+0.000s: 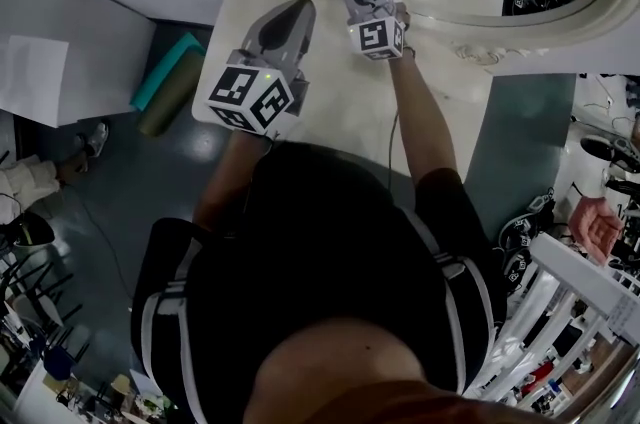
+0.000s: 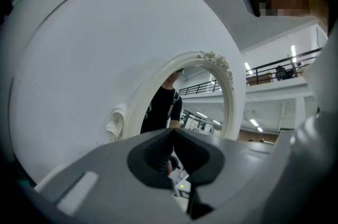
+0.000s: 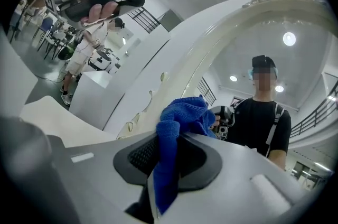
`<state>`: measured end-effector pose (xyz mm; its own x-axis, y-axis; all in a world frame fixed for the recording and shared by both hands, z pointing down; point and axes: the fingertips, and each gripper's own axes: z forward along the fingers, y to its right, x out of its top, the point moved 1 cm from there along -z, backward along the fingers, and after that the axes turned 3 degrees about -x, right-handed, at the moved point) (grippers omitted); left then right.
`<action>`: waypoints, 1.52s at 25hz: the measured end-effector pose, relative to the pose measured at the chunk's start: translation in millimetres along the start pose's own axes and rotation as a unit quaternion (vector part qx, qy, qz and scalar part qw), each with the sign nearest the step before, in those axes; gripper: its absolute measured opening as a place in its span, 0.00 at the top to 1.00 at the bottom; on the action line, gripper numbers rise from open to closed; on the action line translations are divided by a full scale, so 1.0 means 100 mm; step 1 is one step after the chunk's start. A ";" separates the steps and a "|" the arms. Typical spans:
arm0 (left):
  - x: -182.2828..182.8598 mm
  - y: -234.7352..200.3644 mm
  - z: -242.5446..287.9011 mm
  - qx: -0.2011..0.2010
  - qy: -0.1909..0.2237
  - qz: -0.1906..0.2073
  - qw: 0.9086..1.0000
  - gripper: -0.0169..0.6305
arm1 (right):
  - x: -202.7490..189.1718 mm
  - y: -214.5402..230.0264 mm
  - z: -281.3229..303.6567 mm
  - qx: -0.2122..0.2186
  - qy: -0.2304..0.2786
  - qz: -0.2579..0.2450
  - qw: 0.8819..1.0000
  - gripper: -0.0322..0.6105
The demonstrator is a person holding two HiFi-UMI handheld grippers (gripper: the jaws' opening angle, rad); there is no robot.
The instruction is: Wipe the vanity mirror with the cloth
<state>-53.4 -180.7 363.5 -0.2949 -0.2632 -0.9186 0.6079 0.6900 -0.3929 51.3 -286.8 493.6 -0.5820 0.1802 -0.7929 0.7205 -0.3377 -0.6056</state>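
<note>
1. Right claw (image 3: 170,150): closed on the blue cloth (image 3: 185,114). A fold is pinched between the jaws, a bunch stands out ahead of the tips, and a tail hangs below them.
2. Vanity mirror (image 3: 248,59): directly ahead of my right claw, with its glass just beyond the bunch. Its ornate white frame (image 3: 211,67) lies ahead and to the left of the tips. I cannot tell whether cloth and glass touch.
3. Left claw (image 2: 172,132): jaws together, nothing between them. It is held over the tabletop (image 1: 340,112), to the left of my right claw, and faces the mirror without touching it.
4. Risk, slip: the grip takes only a narrow fold, so I judge that drag against the glass could pull the cloth out of the jaws.
5. Risk, scratch: if the bunch folds aside under pressure, the hard tips could meet the glass bare.
6. Risk, snag: the cloth lies close to the frame's raised carving, and a stroke toward that edge could catch it there.
7. Risk, tipping: I see nothing bracing the mirror, my left claw being clear of it, so a heavy push might rock or shift it on the tabletop.
</note>
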 end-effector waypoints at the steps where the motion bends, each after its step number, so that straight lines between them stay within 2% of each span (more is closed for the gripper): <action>1: -0.01 0.01 0.00 -0.002 0.000 0.000 1.000 0.96 | 0.02 0.01 -0.02 -0.002 0.002 0.002 1.000 0.83; 3: 0.00 0.04 0.00 -0.007 -0.001 0.001 1.000 0.96 | 0.11 0.04 -0.09 -0.007 0.013 0.018 1.000 0.83; 6: 0.02 0.13 0.04 -0.017 -0.002 0.004 1.000 0.96 | 0.28 0.20 -0.30 -0.035 0.044 0.085 0.995 0.83; 10: -0.05 0.27 0.17 -0.036 -0.007 0.006 0.999 0.96 | 0.28 0.48 -0.70 -0.096 0.070 0.189 0.975 0.83; 17: -0.01 0.44 0.29 -0.077 -0.022 0.012 0.997 0.96 | 0.26 0.75 -1.28 -0.187 0.069 0.245 0.949 0.83; 23: -0.11 0.69 0.59 -0.122 -0.041 0.019 0.992 0.96 | -0.08 1.02 -1.78 -0.272 0.051 0.290 0.916 0.83; 30: -0.25 0.92 0.75 -0.155 -0.063 0.017 0.986 0.96 | -0.49 1.29 -2.25 -0.365 0.051 0.328 0.870 0.83; 34: -0.30 0.96 0.80 -0.162 -0.072 0.018 0.984 0.96 | -0.81 1.43 -2.44 -0.411 0.049 0.354 0.839 0.83; 38: -0.38 0.92 0.80 -0.152 -0.081 0.020 0.985 0.96 | -1.08 1.52 -2.49 -0.431 0.045 0.368 0.823 0.83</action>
<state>73.0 -161.1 358.2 -0.1386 -0.3178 -0.9380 0.3601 0.8661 -0.3467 317.8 -127.3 470.7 0.1337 0.3016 -0.9440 0.8873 0.3879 0.2496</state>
